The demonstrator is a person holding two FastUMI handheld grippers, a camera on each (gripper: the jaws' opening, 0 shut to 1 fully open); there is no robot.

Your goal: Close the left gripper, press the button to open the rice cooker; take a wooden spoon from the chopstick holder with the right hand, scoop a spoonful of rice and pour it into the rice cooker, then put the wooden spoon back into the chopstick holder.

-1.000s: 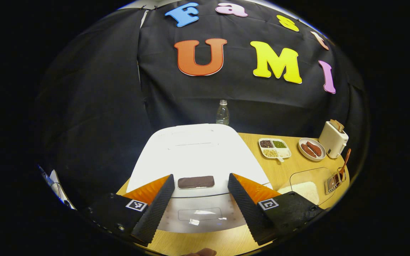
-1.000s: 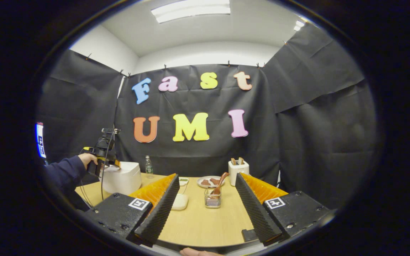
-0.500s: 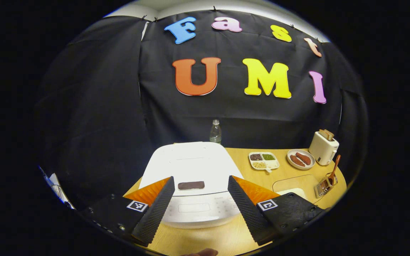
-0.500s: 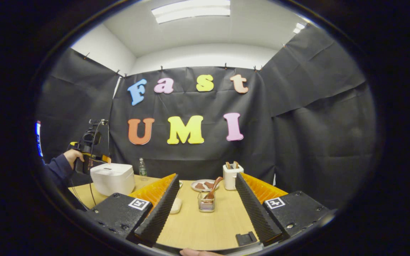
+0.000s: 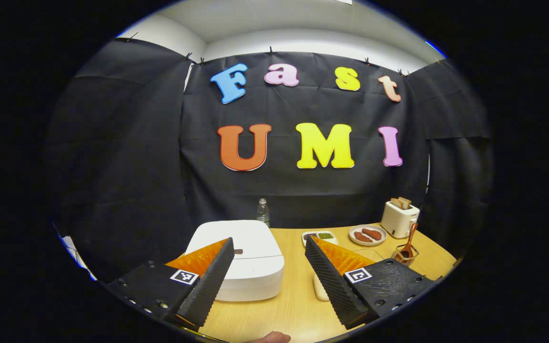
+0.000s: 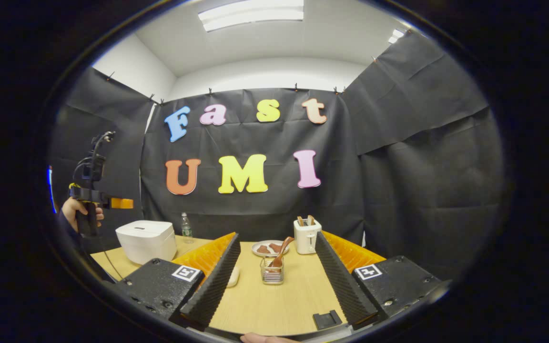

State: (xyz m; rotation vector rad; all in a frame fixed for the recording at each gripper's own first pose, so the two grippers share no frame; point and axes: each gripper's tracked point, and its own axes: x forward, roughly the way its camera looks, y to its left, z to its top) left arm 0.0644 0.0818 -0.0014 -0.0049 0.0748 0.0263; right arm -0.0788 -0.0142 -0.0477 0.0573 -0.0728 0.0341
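While both claws stand released and hold nothing, the left claw [image 5: 269,276] hangs above the table [image 5: 293,305] in front of the rice cooker [image 5: 248,264], whose lid is down. Between the right claw's [image 6: 277,281] fingers, the wooden spoon [image 6: 281,253] leans in the chopstick holder [image 6: 272,275].

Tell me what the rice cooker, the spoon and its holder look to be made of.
Rice cooker: smooth white shell with a soft sheen, probably plastic. Wooden spoon: reddish-brown and matte, looks like wood. Chopstick holder: thin shiny bars you can see through, likely metal wire.
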